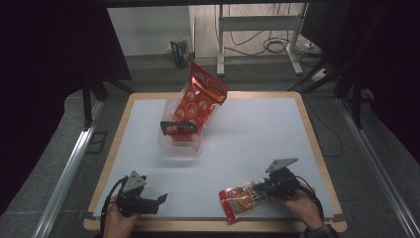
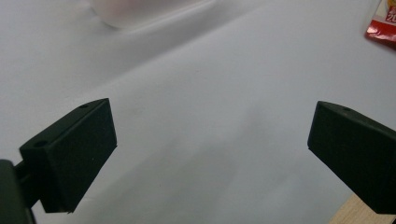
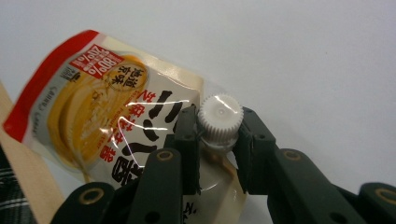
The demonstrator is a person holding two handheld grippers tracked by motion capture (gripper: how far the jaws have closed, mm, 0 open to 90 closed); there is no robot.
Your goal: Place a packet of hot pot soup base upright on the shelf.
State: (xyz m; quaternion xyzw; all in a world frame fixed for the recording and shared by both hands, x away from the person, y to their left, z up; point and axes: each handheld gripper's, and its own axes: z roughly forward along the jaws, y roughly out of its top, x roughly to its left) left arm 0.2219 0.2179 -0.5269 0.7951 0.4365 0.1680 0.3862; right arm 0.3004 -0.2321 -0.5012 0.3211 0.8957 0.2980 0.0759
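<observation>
A wood-edged table (image 1: pixel 117 148) with a white top stands on grey carpet (image 1: pixel 64 144), and metal rails (image 1: pixel 64 173) run along the floor on both sides of it. Beyond its far edge a pale wall (image 1: pixel 148 29) catches the light, with the grey legs of a metal stand (image 1: pixel 257 29) before it and loose cables (image 1: pixel 277 45) coiled on the floor. Dark curtains (image 1: pixel 44 59) close in the left and right.
</observation>
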